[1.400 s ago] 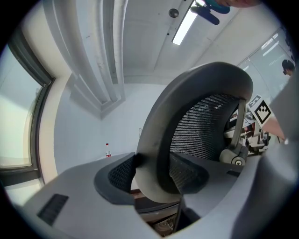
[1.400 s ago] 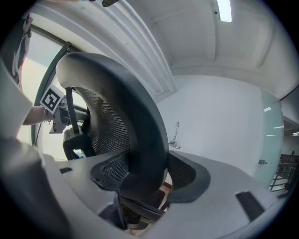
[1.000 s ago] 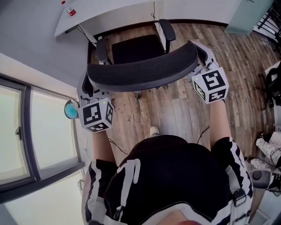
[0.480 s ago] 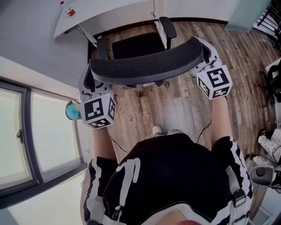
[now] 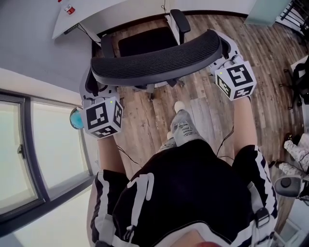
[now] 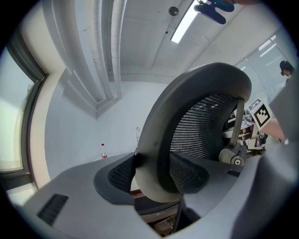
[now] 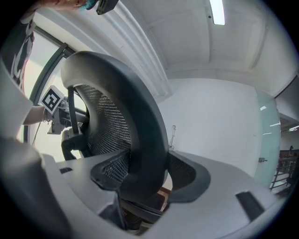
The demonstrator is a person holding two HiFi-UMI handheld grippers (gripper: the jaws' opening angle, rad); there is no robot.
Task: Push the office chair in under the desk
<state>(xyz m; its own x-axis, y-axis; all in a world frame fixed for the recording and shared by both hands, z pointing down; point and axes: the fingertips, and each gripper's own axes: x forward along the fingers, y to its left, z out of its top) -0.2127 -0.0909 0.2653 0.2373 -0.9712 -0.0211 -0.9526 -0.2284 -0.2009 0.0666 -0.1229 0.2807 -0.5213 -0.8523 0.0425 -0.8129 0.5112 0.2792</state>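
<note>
Left gripper (image 5: pixel 92 89), from the head view: clenched on the left end of the curved mesh backrest (image 5: pixel 154 61) of the office chair (image 5: pixel 145 46), marker cube (image 5: pixel 101 117) turned up toward the camera. Right gripper (image 5: pixel 226 55): clamped likewise on the right end of the backrest, with its own cube (image 5: pixel 235 81) on the near side. Chair facing the white bench (image 5: pixel 111 17), black seat (image 5: pixel 137 48) at the bench's near edge, mostly showing clear of the top. Armrests (image 5: pixel 181 21) on either side of the seat, the right one close to the bench edge. Small red-labelled bottle (image 5: pixel 69 8) on the far left of the bench. Wooden floor (image 5: pixel 207 111) below, one shoe (image 5: pixel 179 106) set forward on it, near the chair's base. Window (image 5: pixel 29 154) along the left, a teal round thing (image 5: pixel 75 119) half hidden beside the left cube.

From the left gripper view: jaws of the left gripper (image 6: pixel 152 175) pressed on both faces of the grey backrest rim (image 6: pixel 187 107), textured pads touching it. Bottle (image 6: pixel 103 151) small in the far background. Right gripper's cube (image 6: pixel 259 112) beyond the mesh at the right. Ceiling light (image 6: pixel 184 21) overhead.

From the right gripper view: jaws of the right gripper (image 7: pixel 145 177) closed on the backrest rim (image 7: pixel 135 107) in the same way, one pad on each side. Left gripper's cube (image 7: pixel 51 99) visible at the left, past the mesh. White wall beyond.
</note>
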